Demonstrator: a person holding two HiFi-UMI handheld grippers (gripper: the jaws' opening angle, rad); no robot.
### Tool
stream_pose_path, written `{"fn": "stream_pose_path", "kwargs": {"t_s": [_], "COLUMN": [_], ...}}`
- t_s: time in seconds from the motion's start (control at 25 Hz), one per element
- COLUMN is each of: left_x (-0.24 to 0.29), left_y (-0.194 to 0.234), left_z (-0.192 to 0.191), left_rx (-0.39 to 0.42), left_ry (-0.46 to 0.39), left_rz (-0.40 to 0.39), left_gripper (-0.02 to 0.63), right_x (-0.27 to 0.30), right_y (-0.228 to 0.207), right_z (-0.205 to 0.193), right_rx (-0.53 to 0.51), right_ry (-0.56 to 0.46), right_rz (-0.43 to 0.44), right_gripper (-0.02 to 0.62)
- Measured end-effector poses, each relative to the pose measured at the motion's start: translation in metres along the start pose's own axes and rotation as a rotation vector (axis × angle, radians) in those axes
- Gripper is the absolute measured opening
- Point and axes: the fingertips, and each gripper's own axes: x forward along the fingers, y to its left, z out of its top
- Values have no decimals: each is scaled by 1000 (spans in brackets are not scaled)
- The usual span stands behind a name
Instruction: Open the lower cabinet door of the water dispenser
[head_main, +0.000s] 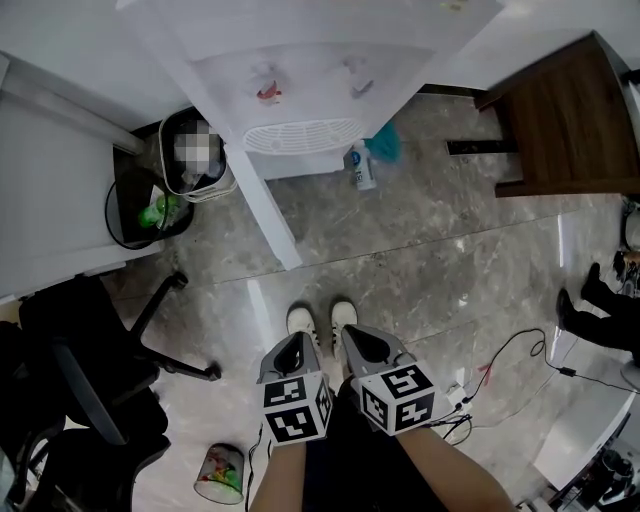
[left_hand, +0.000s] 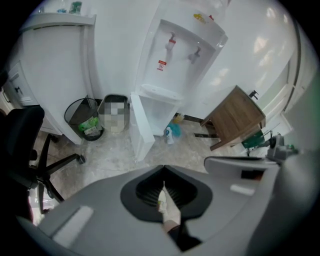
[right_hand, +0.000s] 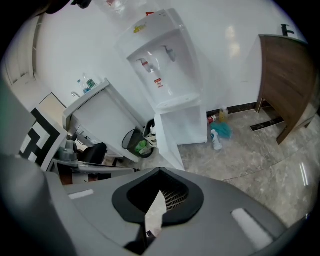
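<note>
I hold both grippers low in front of me, close to my body, above my white shoes. The left gripper has its jaws pressed together with nothing between them, and the right gripper is the same, closed tight and empty. Well ahead of them stands the white water dispenser against the wall, and its lower cabinet door is swung wide open, its edge pointing out across the marble floor towards me (neither gripper is anywhere near it). A spray bottle lies on the floor just right of the open cabinet, two waste bins sit to its left, and a wooden table stands further right.
</note>
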Motion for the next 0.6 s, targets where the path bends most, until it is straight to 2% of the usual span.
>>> {"fn": "stream_pose_path", "kwargs": {"t_s": [0.24,0.6], "left_x": [2,3], "left_y": [1,0], "left_z": [-2,2], "left_rx": [-28,-24], "left_ry": [5,-4], "left_rz": [-5,2], "left_gripper": [6,7], "right_x": [1,5], "right_y": [1,3], "right_z": [0,3], "right_rx": [-3,-12], "right_ry": [4,11], "right_rz": [6,19], "right_gripper": [-8,-8]}}
